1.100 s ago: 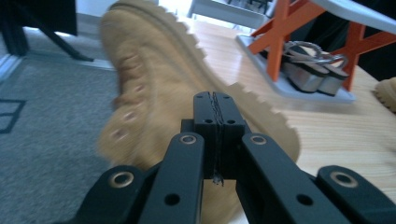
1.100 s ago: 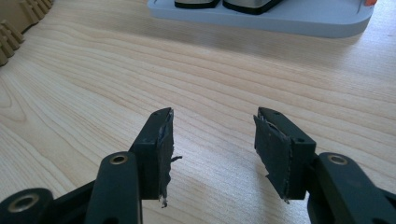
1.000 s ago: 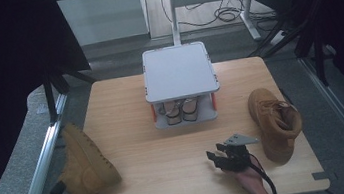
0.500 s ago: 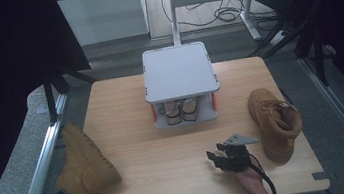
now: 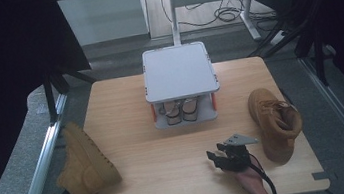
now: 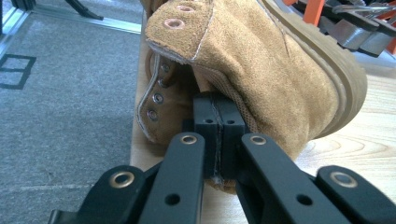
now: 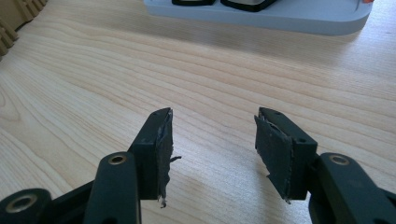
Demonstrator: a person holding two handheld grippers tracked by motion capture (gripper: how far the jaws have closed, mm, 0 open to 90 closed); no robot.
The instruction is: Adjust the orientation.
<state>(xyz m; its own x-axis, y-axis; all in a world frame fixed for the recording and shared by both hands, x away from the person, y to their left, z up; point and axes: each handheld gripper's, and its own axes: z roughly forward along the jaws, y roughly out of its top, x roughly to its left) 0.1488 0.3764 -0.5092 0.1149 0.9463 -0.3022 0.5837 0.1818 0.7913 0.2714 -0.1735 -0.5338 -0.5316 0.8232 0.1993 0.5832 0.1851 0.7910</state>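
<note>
Left gripper [image 6: 217, 119] clamped on tan boot [image 6: 261, 65] collar, eyelets visible close up, right gripper [image 7: 212, 140] jaws wide over bare table [image 7: 93, 84], high view adds second boot [image 5: 274, 124], grey rack [image 5: 179, 71]

Left gripper [image 6: 218, 135] has its pads buried in the collar of the tan boot [image 6: 261, 70], so can't tell what's pinched between them. That boot's toe runs off the top edge. The 2 dark things under the grey rack [image 5: 179, 70] are too small to make out.
</note>
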